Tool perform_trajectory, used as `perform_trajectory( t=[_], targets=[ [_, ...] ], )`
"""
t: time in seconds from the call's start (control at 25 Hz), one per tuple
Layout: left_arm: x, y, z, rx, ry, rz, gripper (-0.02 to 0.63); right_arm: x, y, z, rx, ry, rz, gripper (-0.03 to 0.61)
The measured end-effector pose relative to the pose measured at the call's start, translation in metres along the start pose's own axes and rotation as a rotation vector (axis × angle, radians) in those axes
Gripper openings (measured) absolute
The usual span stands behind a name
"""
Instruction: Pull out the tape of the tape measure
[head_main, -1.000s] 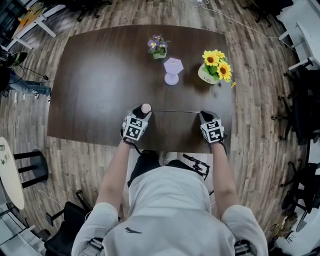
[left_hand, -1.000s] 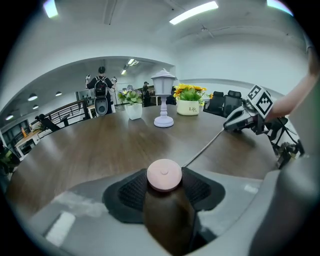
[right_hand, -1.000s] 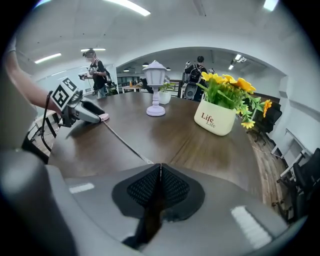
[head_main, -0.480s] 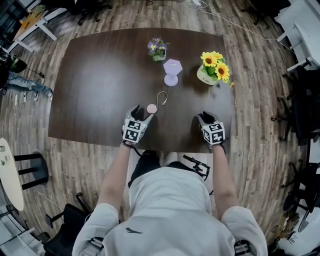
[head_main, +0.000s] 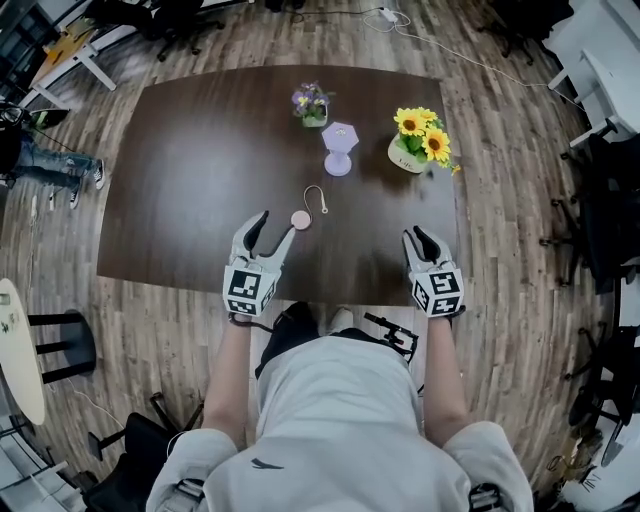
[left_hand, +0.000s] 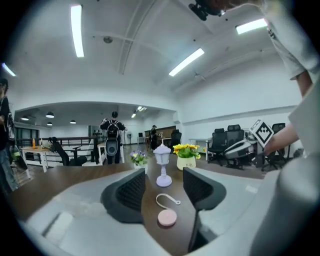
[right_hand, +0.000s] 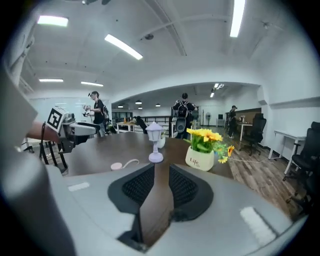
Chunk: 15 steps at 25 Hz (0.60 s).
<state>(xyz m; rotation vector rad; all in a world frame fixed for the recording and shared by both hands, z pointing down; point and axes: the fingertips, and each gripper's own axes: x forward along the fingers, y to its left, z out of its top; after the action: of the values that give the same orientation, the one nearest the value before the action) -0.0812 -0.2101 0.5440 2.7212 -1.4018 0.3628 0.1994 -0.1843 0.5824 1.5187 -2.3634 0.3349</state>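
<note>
The left gripper (head_main: 273, 229) has its jaws spread with nothing clamped. They have just been narrowing, and its own view shows only table and ornaments in the gap. The right gripper (head_main: 421, 240) has also just been closing, and its pads stand a narrow slot apart with nothing in it. Both are on the person's side of the lilac lantern ornament (head_main: 339, 147), well apart from it, the left one nearer its line and the right one off to the side. The tape measure (head_main: 300, 219) lies flat on the dark table (head_main: 170, 170) between the lantern and the left gripper, just beyond that gripper's tips and untouched. Its pink case is round, so it has no long axis of its own. The short length of tape (left_hand: 178, 202) that is out is not straight. It curls from the case toward the lantern, hooks over and comes back, with its end tab on the right gripper's side. Any markings on the tape are too fine to read. The person's torso hides the table's near edge in the head view. The left gripper view frames the case and loop between its jaws, with the lantern directly behind. The right gripper view shows the case only small and far to the left of the lantern, and it alone shows lettering on the sunflower pot (right_hand: 200, 159), which stands just beside the lantern. A small pot of purple flowers (head_main: 312, 103) stands beyond the lantern.
</note>
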Motion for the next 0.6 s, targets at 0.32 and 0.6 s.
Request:
perform_trajectory(
  t=[0.32,0.6],
  targets=[
    [-0.069,-0.007,0.059,-0.118,-0.202,0.109,0.006,-0.067,0.032,0.081,-0.023,-0.237,-0.02,0.029],
    [-0.091,-0.007,0.068,-0.118,-0.24,0.15,0.006,-0.099,0.033,0.102,-0.079,-0.278,-0.067,-0.002]
  ],
)
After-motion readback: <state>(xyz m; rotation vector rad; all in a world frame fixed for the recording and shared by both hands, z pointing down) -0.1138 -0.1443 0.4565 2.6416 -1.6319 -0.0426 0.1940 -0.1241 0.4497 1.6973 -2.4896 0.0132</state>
